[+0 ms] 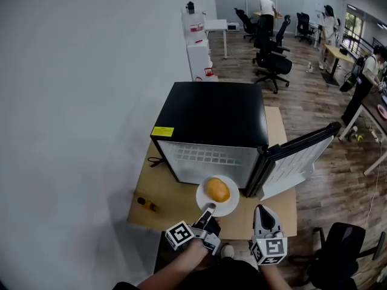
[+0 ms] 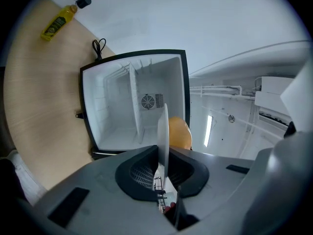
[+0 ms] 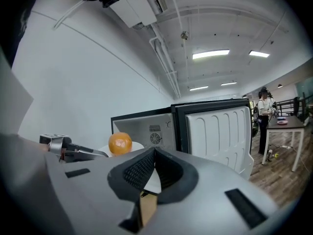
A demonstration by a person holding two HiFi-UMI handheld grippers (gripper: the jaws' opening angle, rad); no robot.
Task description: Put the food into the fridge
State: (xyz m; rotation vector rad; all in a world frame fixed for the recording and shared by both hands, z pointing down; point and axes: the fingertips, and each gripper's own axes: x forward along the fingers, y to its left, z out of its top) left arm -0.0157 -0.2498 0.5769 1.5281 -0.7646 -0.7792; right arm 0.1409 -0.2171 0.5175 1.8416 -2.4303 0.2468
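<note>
Firmly, left gripper (image 2: 163, 151) jaws clamp the plate (image 2: 163, 124) rim, a probable orange (image 2: 180, 133) just beyond; right gripper (image 3: 153, 153) jaws together.

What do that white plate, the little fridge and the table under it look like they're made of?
Plate: smooth, glossy white with a thin edge; ceramic or melamine, the look leaves it open.
Fridge: black shell with a faint sheen, likely painted metal; its moulded white liner looks like plastic.
Table: pale tan matt top, wood or wood-look laminate.
</note>
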